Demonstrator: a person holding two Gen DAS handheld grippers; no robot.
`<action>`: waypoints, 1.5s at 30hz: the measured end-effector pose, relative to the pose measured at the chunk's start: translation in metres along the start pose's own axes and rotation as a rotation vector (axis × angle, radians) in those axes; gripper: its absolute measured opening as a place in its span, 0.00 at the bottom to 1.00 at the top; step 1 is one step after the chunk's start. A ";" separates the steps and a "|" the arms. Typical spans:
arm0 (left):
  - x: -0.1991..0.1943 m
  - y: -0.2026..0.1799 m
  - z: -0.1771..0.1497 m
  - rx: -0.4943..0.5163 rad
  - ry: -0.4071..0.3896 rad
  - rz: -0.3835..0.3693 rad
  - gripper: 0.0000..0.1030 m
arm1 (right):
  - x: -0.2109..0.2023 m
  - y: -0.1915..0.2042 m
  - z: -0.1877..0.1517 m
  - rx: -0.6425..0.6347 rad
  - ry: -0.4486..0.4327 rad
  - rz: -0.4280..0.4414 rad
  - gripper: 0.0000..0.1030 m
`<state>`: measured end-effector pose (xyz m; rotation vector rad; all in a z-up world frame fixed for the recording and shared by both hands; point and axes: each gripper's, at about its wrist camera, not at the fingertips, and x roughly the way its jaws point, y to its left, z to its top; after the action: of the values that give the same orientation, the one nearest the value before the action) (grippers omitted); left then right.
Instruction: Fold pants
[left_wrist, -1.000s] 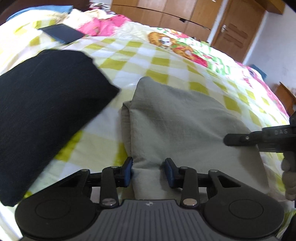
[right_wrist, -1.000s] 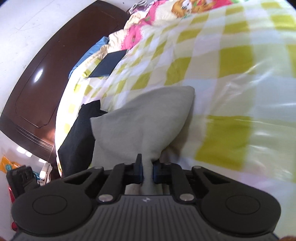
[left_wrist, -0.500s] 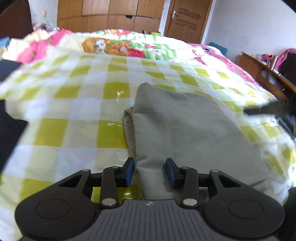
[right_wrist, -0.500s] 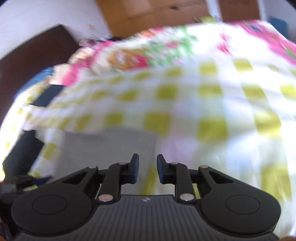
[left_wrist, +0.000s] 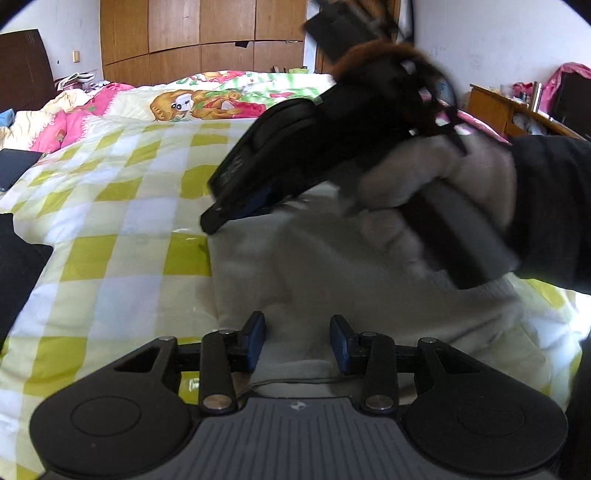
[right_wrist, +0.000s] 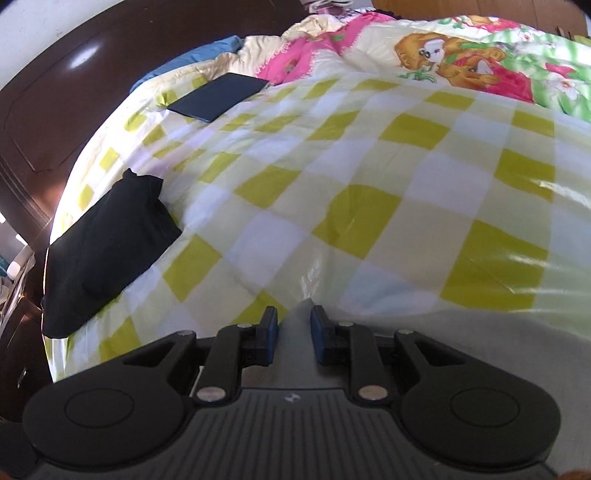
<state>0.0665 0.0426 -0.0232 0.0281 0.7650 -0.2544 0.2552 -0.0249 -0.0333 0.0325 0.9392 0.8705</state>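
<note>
The grey pants (left_wrist: 314, 273) lie folded on the yellow-checked bed cover (left_wrist: 110, 221). My left gripper (left_wrist: 297, 341) is open, its blue pads either side of the near edge of the pants. In the left wrist view my right gripper (left_wrist: 218, 221) reaches over the pants from the right, held by a gloved hand (left_wrist: 424, 177), its tip at the far left corner of the fold. In the right wrist view the right gripper (right_wrist: 293, 334) is open, with a corner of the grey pants (right_wrist: 443, 332) between its pads.
A folded black garment (right_wrist: 107, 243) lies at the left edge of the bed. A dark flat rectangle (right_wrist: 218, 96) lies near the dark headboard (right_wrist: 55, 74). A cartoon quilt (right_wrist: 461, 59) covers the far side. Wooden wardrobes (left_wrist: 203, 37) stand behind; a side table (left_wrist: 517, 110) at right.
My right gripper let go of the pants' corner, opened, and swung across over the pants to their far left corner. My left gripper stayed open at the near edge.
</note>
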 end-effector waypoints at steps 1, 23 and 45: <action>-0.002 0.000 -0.001 -0.004 -0.002 -0.003 0.50 | -0.003 -0.001 0.002 0.011 -0.003 0.002 0.20; -0.029 -0.001 -0.009 -0.038 0.002 0.055 0.53 | -0.155 0.019 -0.119 0.073 -0.111 -0.204 0.33; -0.012 0.005 -0.030 -0.056 0.037 0.060 0.59 | -0.156 -0.003 -0.159 0.371 -0.154 -0.354 0.36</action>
<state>0.0394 0.0539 -0.0368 0.0028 0.8067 -0.1762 0.0990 -0.1829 -0.0247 0.2421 0.9161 0.3547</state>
